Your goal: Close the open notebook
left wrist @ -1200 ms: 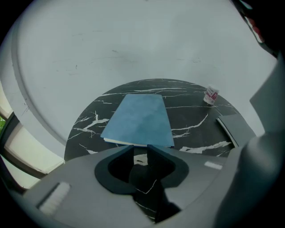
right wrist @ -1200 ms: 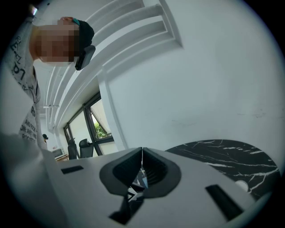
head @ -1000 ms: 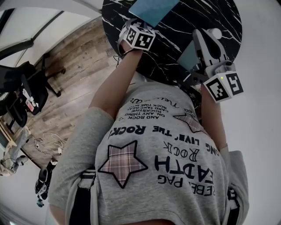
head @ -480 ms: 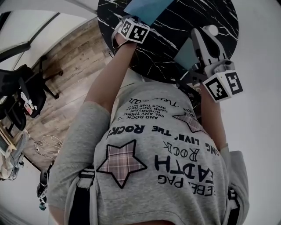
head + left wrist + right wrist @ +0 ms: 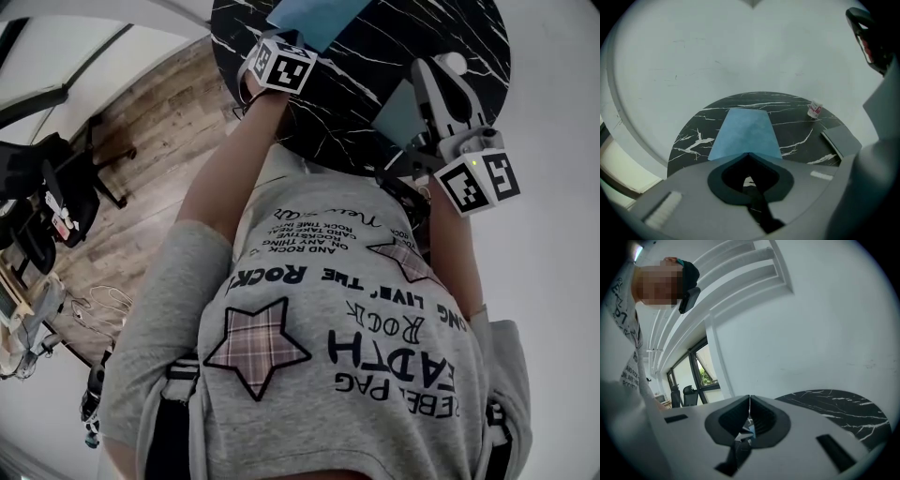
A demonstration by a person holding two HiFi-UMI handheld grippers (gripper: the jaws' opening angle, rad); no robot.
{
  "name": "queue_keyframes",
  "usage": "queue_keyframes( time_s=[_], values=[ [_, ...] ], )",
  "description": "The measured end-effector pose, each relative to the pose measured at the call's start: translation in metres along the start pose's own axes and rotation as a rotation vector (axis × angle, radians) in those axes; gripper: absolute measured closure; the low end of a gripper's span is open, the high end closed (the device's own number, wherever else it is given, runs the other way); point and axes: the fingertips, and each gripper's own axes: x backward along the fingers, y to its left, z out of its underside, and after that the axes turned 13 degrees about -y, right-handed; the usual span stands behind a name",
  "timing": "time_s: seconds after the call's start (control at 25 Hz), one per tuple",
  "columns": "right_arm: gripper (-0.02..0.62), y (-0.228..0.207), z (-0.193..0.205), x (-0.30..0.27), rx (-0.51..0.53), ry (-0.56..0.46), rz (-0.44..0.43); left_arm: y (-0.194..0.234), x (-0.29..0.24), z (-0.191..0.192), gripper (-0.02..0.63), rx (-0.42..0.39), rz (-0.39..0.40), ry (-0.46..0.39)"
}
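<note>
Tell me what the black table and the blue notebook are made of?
The table looks like black marble, or a marble-look top: white veins cross its smooth dark surface. The notebook cover looks like matte blue card or plastic: flat, even colour, no shine.

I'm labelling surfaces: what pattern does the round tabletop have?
The tabletop is black with white marble veins; the left gripper view shows it best.
</note>
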Motion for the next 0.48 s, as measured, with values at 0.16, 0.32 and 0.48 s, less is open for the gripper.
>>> queue_keyframes(
  time_s=[0.16,0.32,0.48],
  values=[
    [0.583,0.001,-0.001,-0.004,0.010,-0.012,-0.010,0.001,0.013,-0.014,0.597,0.047,0.002,-0.043],
    [0.583,0.002,-0.004,-0.004,0.022,-0.022,-0.012,-0.002,0.030,-0.029,0.597,0.055,-0.001,-0.101],
    [0.581,0.002,-0.010,-0.003,0.034,-0.042,-0.009,-0.002,0.050,-0.047,0.597,0.072,-0.007,-0.169]
  ],
)
